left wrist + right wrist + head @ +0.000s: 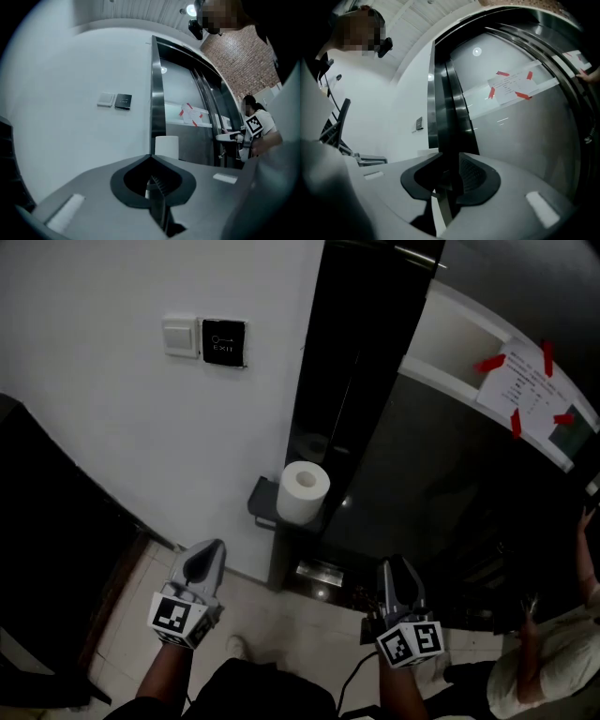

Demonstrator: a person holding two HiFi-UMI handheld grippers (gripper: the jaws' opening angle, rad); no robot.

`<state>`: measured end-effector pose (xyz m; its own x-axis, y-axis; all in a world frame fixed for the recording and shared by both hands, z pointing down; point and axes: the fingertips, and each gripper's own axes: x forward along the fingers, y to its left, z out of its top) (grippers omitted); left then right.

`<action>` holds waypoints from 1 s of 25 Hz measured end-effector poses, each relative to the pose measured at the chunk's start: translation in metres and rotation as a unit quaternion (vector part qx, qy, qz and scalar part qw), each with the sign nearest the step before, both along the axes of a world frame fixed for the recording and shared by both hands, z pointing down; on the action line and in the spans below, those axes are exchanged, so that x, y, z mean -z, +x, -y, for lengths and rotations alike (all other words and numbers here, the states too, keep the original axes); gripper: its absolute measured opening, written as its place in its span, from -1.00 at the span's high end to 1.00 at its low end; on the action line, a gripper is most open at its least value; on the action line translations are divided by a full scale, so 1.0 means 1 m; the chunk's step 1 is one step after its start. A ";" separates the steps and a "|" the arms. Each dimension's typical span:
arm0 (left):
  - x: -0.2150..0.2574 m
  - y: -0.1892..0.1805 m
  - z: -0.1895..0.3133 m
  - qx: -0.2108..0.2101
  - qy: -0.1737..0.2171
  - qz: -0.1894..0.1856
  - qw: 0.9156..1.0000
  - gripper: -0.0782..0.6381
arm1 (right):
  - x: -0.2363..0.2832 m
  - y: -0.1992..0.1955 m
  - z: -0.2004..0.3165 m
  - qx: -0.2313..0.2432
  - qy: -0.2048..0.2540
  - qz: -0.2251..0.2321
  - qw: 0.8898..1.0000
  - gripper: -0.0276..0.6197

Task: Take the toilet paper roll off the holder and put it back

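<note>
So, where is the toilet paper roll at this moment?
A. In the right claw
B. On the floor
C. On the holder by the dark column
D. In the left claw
C: in the head view the toilet paper roll sits on the holder by the dark column, while the left claw and the right claw are both apart from it and hold nothing.

Dim light is washing every view; a ceiling lamp is glaring at one o'clock in the left gripper view, fisheye edges are bowing and darkening, and the black panel is seemingly mirroring highlights.
</note>
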<state>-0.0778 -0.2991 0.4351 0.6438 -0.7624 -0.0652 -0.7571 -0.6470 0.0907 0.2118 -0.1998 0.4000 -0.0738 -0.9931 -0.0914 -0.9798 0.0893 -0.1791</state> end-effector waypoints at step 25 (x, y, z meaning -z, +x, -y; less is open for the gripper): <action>0.013 -0.026 -0.191 0.111 0.004 -0.003 0.994 0.78 | -0.016 -0.007 -0.133 0.091 0.007 0.016 0.996 0.80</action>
